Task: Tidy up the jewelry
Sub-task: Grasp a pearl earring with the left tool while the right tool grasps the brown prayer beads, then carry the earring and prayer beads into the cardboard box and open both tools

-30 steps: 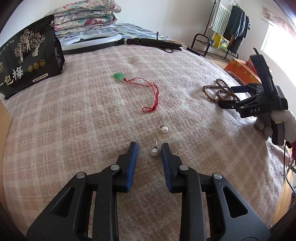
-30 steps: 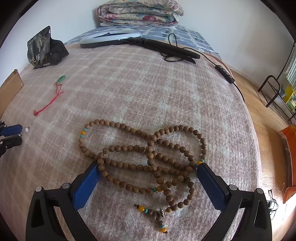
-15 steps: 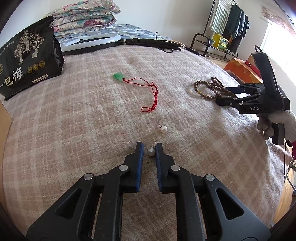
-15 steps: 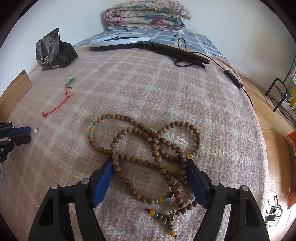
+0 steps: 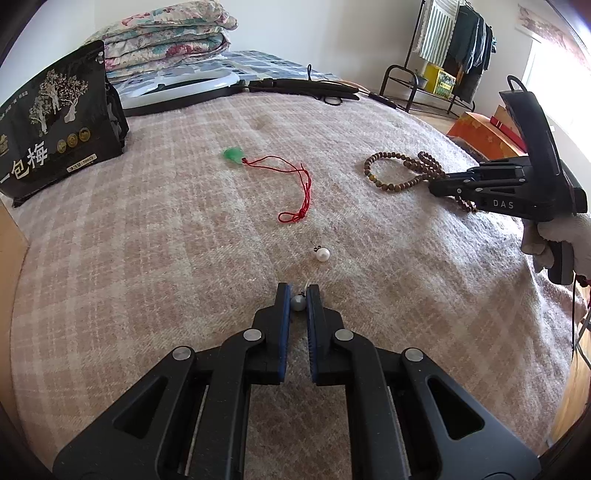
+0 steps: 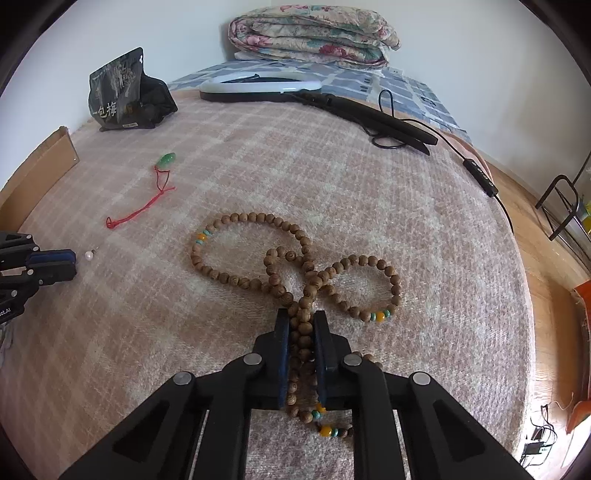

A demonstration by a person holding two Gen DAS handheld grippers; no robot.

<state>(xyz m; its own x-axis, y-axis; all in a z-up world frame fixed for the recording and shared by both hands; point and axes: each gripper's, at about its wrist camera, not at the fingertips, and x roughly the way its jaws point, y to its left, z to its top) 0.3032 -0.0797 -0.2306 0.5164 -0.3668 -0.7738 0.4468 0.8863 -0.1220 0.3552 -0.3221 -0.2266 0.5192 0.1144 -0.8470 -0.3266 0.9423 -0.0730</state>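
Observation:
My left gripper (image 5: 297, 294) is shut on a pearl earring (image 5: 297, 302) that rests on the plaid blanket (image 5: 147, 258). A second pearl earring (image 5: 322, 254) lies just beyond it and shows in the right wrist view (image 6: 88, 255). A green pendant on a red cord (image 5: 233, 154) lies farther back; it shows in the right wrist view (image 6: 166, 160). My right gripper (image 6: 301, 321) is shut on the bunched middle of a wooden bead necklace (image 6: 236, 218), with loops spread in front. In the left wrist view the right gripper (image 5: 436, 184) grips the necklace (image 5: 391, 184).
A black snack bag (image 5: 51, 125) stands at the back left. A white ring light with black stand and cable (image 6: 258, 86) lies at the back, folded quilts (image 6: 314, 33) behind it. A clothes rack (image 5: 443, 55) and orange box (image 5: 480, 133) stand beyond the bed's right edge.
Both grippers closed: the left one onto the near pearl earring, the right one onto the bead necklace, gathering its strands between the jaws.

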